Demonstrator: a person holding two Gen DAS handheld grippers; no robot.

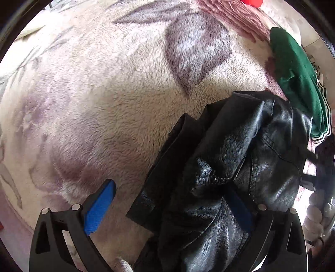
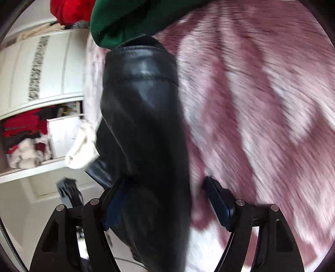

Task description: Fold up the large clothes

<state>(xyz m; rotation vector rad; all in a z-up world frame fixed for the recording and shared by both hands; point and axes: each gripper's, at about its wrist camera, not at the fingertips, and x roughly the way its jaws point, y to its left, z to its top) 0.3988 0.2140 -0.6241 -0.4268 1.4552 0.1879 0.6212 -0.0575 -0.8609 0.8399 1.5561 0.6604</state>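
A black leather jacket (image 1: pixel 219 163) lies crumpled on a fluffy cream and mauve blanket (image 1: pixel 104 94). My left gripper (image 1: pixel 170 188) points down at it and stands open. Its left blue pad (image 1: pixel 100 207) is clear of the leather, and its right finger is partly hidden under a fold. In the right wrist view the jacket (image 2: pixel 144 125) hangs as a long dark mass between the fingers of my right gripper (image 2: pixel 165 180). The left pad (image 2: pixel 115 203) lies against the leather. The right pad (image 2: pixel 218 207) stands apart from it, so this gripper is open.
A green garment with white stripes (image 1: pixel 297 79) lies beyond the jacket, also seen in the right wrist view (image 2: pixel 125 18). Something red (image 2: pixel 69 10) sits behind it. A white cupboard (image 2: pixel 41 69) with shelves of clothes stands left of the bed. A white cloth (image 2: pixel 81 146) hangs by the jacket.
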